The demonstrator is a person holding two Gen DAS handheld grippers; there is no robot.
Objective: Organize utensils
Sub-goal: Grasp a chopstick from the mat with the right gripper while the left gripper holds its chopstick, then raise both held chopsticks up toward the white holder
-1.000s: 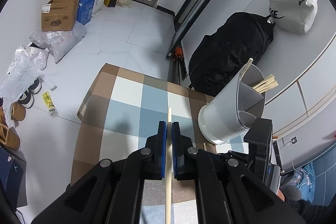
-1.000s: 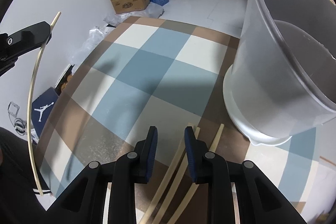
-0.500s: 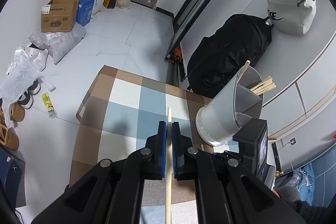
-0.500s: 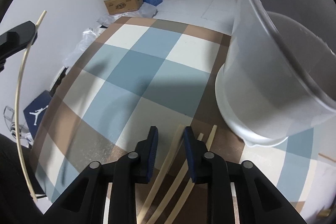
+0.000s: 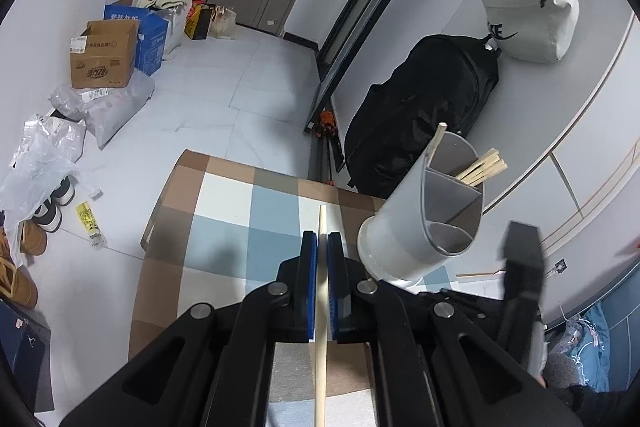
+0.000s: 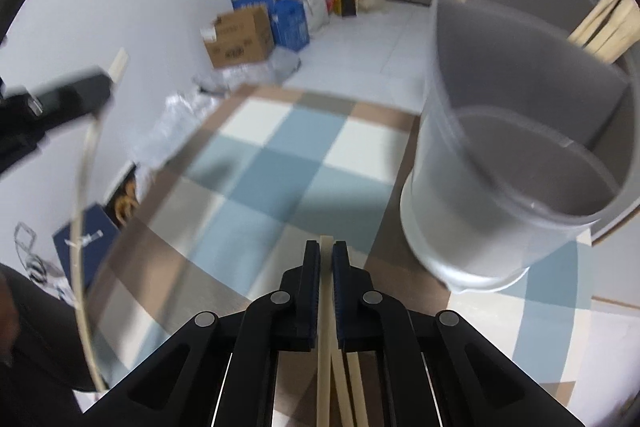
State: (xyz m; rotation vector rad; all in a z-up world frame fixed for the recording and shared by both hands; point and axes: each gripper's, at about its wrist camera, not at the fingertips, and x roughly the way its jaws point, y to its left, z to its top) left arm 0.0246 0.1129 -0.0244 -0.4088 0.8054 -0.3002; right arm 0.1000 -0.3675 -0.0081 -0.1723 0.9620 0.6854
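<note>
My right gripper (image 6: 326, 259) has just clamped one chopstick (image 6: 325, 311) and lifted it off the bench (image 6: 256, 163) beside the holder (image 6: 516, 163), my left gripper (image 5: 321, 251) staying clamped on another chopstick (image 5: 321, 307), so both await insertion.

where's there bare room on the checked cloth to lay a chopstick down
Free: the blue and white squares of the checked cloth, left of the grey holder, out to the far brown border. Crowded: the near edge, where loose chopsticks lie by the holder's base.
</note>
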